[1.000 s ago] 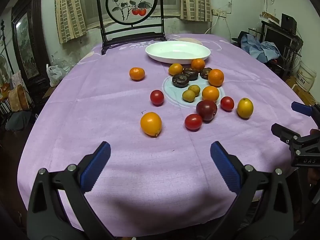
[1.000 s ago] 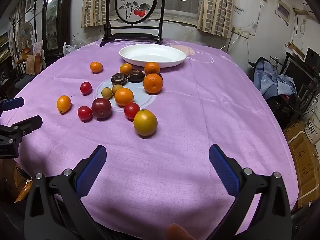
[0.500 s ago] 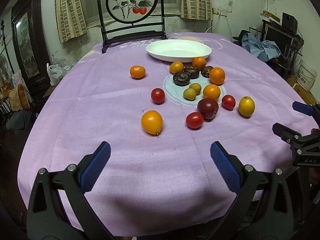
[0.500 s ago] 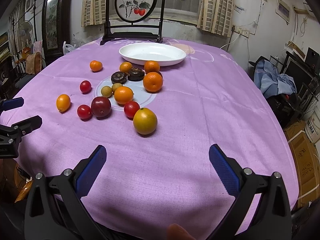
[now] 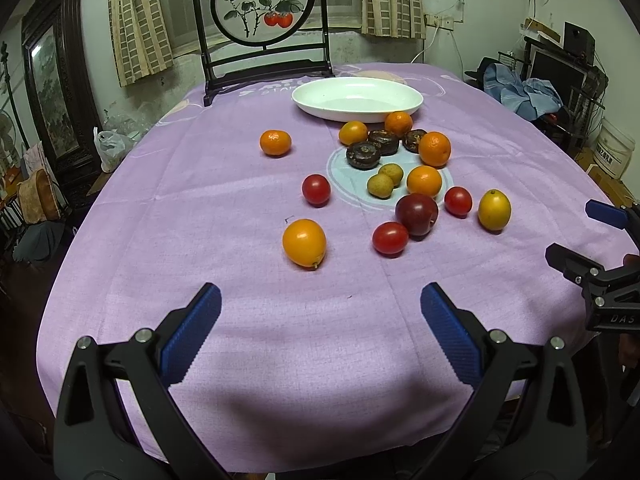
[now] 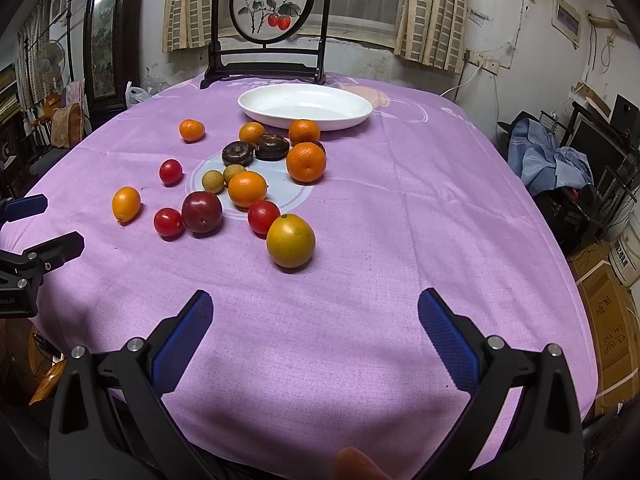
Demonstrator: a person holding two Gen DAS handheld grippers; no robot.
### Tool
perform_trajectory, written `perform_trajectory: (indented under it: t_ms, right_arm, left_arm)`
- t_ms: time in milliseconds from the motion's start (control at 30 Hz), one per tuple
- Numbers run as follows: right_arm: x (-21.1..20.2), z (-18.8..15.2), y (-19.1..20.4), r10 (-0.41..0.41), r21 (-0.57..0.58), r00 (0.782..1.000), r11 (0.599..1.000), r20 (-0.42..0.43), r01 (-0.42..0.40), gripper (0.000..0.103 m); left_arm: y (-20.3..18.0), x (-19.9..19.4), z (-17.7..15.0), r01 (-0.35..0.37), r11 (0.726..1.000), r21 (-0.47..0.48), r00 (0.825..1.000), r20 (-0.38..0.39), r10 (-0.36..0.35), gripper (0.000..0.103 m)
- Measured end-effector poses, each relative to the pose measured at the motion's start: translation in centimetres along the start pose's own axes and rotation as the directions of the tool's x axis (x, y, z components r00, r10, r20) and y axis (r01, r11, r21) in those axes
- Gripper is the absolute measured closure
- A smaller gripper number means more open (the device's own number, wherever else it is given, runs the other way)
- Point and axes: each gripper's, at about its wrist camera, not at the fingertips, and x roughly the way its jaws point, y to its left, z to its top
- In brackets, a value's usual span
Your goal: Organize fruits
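Observation:
Several fruits lie loose on the purple tablecloth (image 5: 240, 340): oranges, red tomatoes, a dark plum (image 5: 416, 209), brown flat fruits and small green ones. An empty white oval plate (image 5: 357, 98) sits behind them, also in the right wrist view (image 6: 305, 106). My left gripper (image 5: 320, 312) is open and empty over the near edge, short of a yellow-orange fruit (image 5: 304, 242). My right gripper (image 6: 314, 320) is open and empty, short of a yellow-green fruit (image 6: 290, 241). Each gripper shows at the side of the other's view.
A dark wooden stand with a round painted panel (image 5: 262, 4) stands at the table's far edge. A dark cabinet (image 5: 52, 92) and a bag are on the left. Clothes, boxes and equipment (image 6: 560, 160) crowd the floor on the right.
Both grippers have drifted slightly towards the fruits and stay open. No fruit has moved.

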Motion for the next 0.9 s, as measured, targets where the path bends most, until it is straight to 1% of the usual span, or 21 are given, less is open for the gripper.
perform_trajectory:
  t_ms: [900]
  right_arm:
    - [0.13, -0.21, 0.25, 0.003, -0.006, 1.000, 1.000, -0.003, -0.003, 0.001]
  left_arm:
    - [0.17, 0.61, -0.67, 0.002, 1.000, -0.004, 1.000, -0.015, -0.002, 0.002]
